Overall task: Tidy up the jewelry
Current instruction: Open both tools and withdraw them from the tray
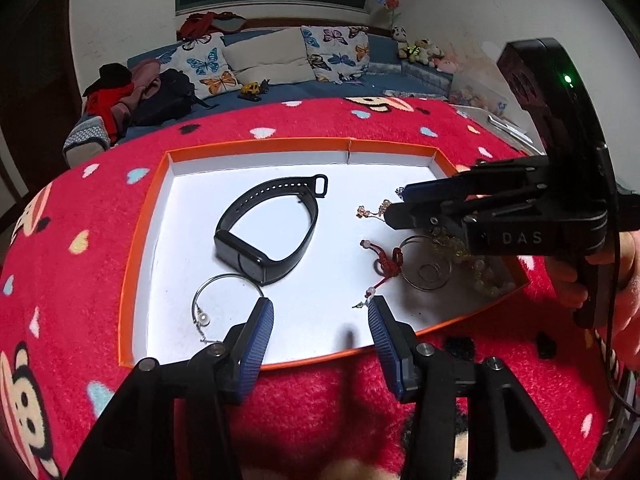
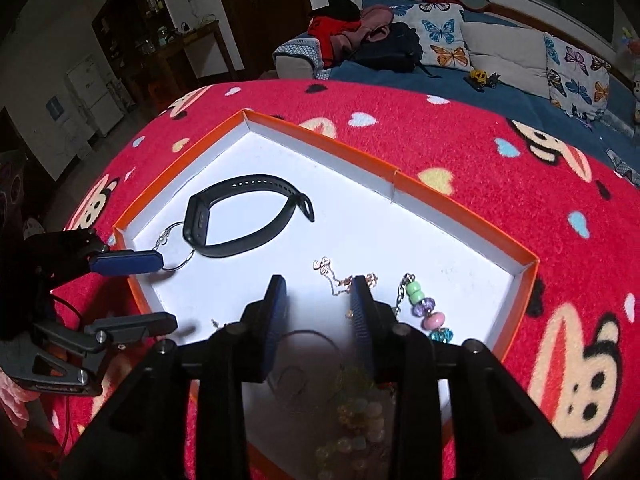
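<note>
Hovering over the near edge of the orange tray, the left gripper stood wide and empty beside the silver bangle and black band. Rightward, the right gripper, jaws parted, held nothing above the gold chain; sorting seemed barely begun, and closing on the chain looked next.

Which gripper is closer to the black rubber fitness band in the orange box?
Left. The left gripper hangs open just in front of the black rubber fitness band; the right gripper sits open farther off, over the gold chain.
</note>
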`<state>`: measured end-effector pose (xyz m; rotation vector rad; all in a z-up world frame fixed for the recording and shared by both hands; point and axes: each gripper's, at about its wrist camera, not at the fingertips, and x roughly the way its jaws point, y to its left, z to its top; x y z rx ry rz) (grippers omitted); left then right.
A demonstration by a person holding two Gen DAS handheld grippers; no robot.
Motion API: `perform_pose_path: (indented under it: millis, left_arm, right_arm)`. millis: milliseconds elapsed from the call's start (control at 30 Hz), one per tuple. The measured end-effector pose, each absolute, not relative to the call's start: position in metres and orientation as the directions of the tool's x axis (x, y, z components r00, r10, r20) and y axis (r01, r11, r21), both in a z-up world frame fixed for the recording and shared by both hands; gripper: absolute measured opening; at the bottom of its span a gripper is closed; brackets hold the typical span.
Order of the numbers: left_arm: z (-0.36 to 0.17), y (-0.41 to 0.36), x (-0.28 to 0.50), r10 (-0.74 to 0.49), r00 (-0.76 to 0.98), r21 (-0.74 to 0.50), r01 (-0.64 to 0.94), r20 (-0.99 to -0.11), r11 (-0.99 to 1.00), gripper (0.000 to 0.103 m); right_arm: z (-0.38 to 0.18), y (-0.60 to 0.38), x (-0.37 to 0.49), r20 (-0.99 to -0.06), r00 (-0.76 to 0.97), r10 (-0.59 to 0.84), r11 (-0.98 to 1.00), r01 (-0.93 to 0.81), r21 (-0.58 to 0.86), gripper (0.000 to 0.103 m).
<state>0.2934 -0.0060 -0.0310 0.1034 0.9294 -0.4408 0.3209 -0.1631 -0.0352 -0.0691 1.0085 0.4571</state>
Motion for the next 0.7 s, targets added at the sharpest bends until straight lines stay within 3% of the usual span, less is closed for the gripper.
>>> perform_pose_path:
  millis: [100,267,433,700]
  left_arm:
    - [-0.026,-0.004,0.287,-0.314,0.533,-0.091,0.401,-0.786,0.911,0.057]
    - [-0.013,0.000,0.268,-0.303,0.577,-0.081,0.378,-0.759,0.922,0.080]
    - [-0.003,0.008,0.250,-0.298,0.603,-0.096,0.344,-0.740,0.934,0.083]
    - [0.005,0.022,0.220,-0.288,0.634,-0.113,0.302,-0.718,0.947,0.087]
  right_arm:
    - [-0.031,-0.162,0.312,-0.824,0.463,0.328,0.905,-0.405,0.132,0.043]
    - [-0.022,-0.161,0.296,-0.812,0.485,0.324,0.907,-0.403,0.122,0.050]
    - [-0.016,-0.159,0.277,-0.807,0.507,0.302,0.915,-0.392,0.095,0.062]
    - [-0.007,-0.156,0.247,-0.797,0.543,0.266,0.925,-0.376,0.052,0.071]
